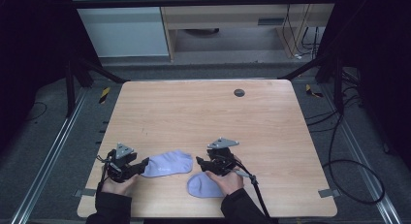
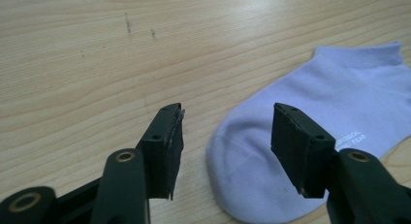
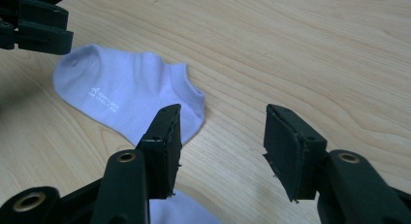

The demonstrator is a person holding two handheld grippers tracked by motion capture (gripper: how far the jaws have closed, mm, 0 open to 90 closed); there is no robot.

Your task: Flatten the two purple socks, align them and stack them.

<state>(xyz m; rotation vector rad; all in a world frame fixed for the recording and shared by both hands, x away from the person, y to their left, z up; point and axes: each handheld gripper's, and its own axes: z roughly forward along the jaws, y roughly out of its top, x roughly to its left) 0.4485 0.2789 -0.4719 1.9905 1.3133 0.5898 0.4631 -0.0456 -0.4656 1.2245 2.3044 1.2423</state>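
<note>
Two lavender ankle socks lie near the table's front edge. One sock [image 1: 168,164] [image 2: 310,112] [image 3: 121,93] lies flat between the two grippers, with small white print on its side. My left gripper [image 1: 144,165] [image 2: 228,112] is open at that sock's toe, its pads off the cloth. My right gripper [image 1: 199,161] [image 3: 222,110] is open too, hovering by the cuff end with bare wood between its jaws. The second sock [image 1: 202,186] [image 3: 181,212] lies under the right hand, partly hidden by it. The left gripper's jaw [image 3: 36,27] appears far off in the right gripper view.
The wooden table [image 1: 218,112] has a dark round grommet [image 1: 239,92] near its far edge. Metal rails run along both sides on the floor. Black cables [image 1: 356,180] loop on the floor at the right.
</note>
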